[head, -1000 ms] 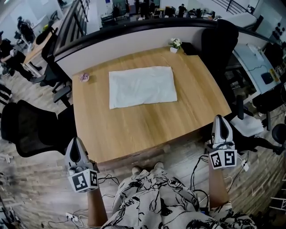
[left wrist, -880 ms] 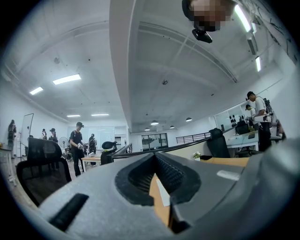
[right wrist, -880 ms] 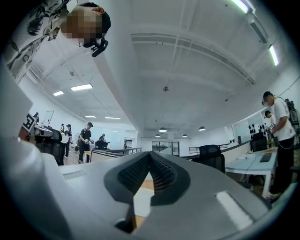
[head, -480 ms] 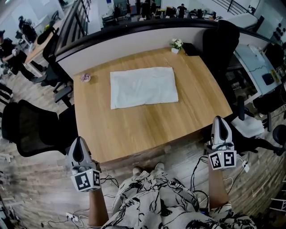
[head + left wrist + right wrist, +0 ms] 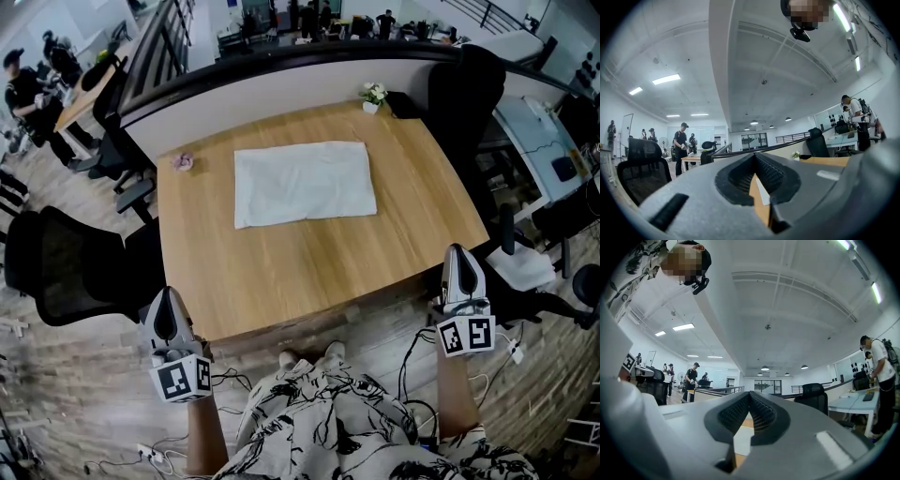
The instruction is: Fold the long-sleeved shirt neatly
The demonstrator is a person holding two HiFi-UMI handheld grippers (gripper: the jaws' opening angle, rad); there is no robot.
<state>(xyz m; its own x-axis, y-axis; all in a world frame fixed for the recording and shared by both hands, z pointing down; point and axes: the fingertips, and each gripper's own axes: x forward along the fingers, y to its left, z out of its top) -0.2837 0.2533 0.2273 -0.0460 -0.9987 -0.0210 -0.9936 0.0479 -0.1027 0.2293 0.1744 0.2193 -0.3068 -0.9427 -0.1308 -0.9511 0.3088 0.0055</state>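
Observation:
A pale white shirt point(image 5: 305, 183) lies folded into a neat rectangle on the far half of the wooden table point(image 5: 309, 267). My left gripper point(image 5: 165, 307) hovers off the table's near left corner, shut and empty. Off the near right corner my right gripper point(image 5: 461, 260) is also shut with nothing in it. Both point level toward the table, well short of the shirt. In the left gripper view the tips point(image 5: 754, 157) meet, and a strip of the shirt point(image 5: 762, 191) shows through the gap behind them. The right gripper view shows its tips point(image 5: 749, 395) touching too.
A small pink object point(image 5: 183, 163) sits at the table's far left and a little potted flower point(image 5: 373, 94) at the far right. Black office chairs point(image 5: 66, 267) stand at left and behind the table point(image 5: 464, 103). Cables point(image 5: 412, 361) lie on the floor near my feet.
Both grippers have stayed where they were, shut. The head view has shifted slightly, so the table and shirt sit a little further right in the picture.

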